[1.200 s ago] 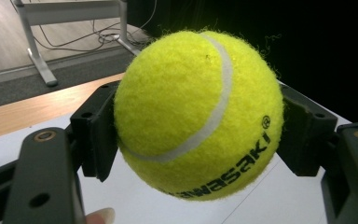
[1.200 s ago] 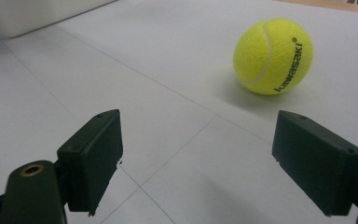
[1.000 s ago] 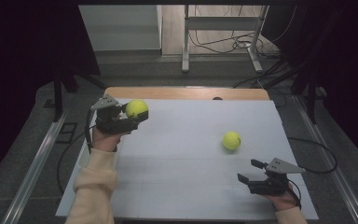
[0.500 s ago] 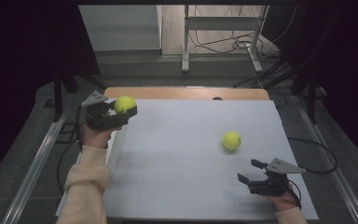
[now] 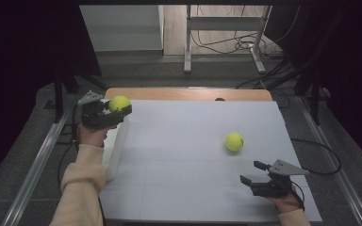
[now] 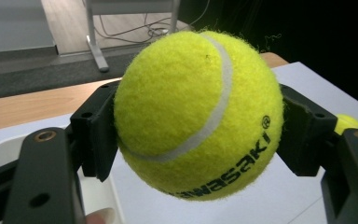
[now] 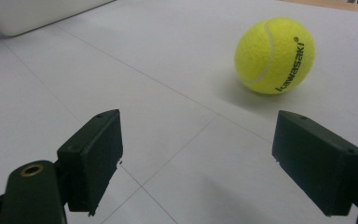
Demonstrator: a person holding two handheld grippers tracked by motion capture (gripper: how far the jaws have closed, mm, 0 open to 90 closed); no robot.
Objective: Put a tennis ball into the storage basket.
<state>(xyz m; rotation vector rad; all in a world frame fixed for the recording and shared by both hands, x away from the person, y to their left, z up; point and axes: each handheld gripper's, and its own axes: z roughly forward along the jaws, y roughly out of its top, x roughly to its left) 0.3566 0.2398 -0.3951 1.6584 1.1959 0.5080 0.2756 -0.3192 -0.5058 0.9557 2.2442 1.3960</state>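
Lowest in the high view, at the lower right of the frame, the right gripper [image 5: 252, 173] rests low over the white surface [image 5: 179, 160], held by a hand at the bottom edge. Its fingers [image 7: 93, 156] stand wide apart with nothing between them; in the right gripper view only bare white surface with thin grid lines lies in the gap.

A little farther up and left of that gripper, right of the frame's centre, a loose tennis ball [image 5: 234, 141] sits on the surface, apart from the fingers. In the right gripper view it lies in the upper right of the frame [image 7: 275, 56], with black lettering on its side.

Farther still, in the upper left of the high view, the left gripper [image 5: 118, 109] is held above the surface's left edge, over a white tray [image 5: 115, 146] that lies along that edge. Its fingers are closed on a second tennis ball [image 5: 119, 103]; the left gripper view shows this ball [image 6: 198, 114] pinched on both sides and lifted clear of the surface.
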